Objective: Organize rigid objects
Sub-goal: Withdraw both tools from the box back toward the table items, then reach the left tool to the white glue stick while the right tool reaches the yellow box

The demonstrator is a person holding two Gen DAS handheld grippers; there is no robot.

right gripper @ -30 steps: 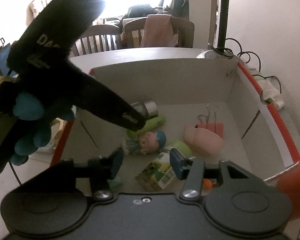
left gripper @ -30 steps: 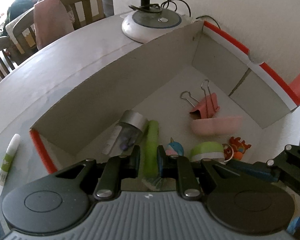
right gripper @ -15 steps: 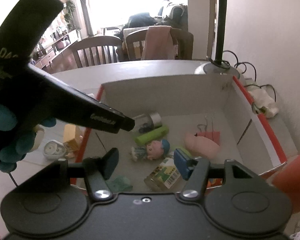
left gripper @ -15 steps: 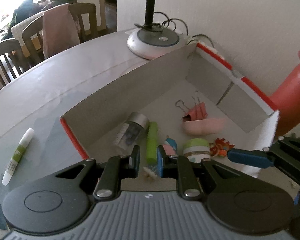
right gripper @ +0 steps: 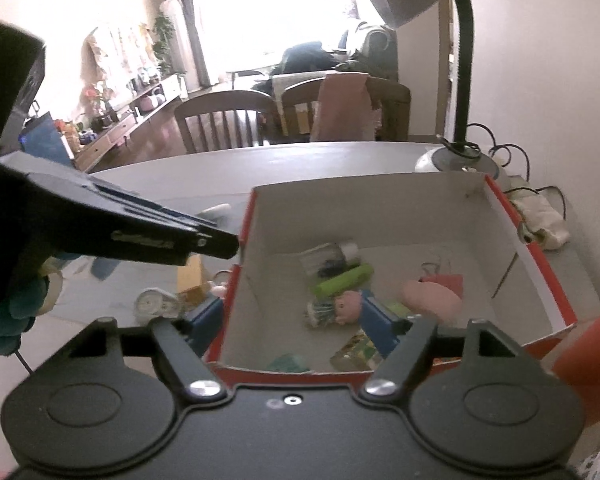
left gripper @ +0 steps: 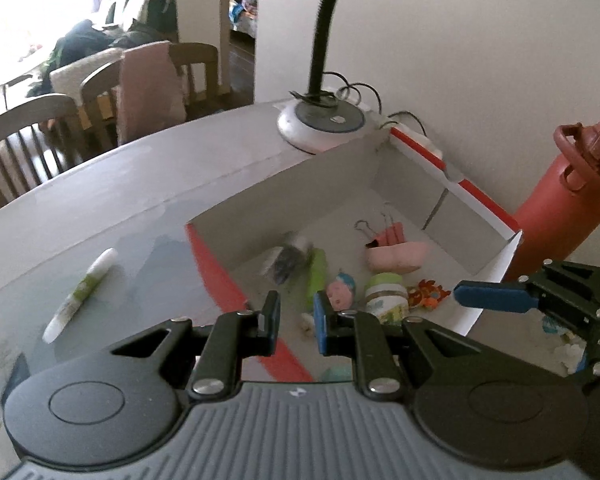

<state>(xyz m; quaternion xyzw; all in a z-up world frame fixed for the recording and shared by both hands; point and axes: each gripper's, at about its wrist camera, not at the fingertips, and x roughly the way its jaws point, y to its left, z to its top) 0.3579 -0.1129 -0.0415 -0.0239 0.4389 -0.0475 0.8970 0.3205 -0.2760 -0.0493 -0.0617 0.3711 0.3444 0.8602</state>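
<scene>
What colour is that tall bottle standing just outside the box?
The bottle is a rusty red, lid included, clearest in the left wrist view.

A pale grey surface point(left gripper: 148, 168) carries an open red-edged box point(left gripper: 216, 264). Behind the box stands a desk lamp point(left gripper: 320, 128); to its left lies a white-and-green tube point(left gripper: 82, 290); at its right corner a red bottle point(left gripper: 556, 204) stands upright, just beside the box wall.
</scene>
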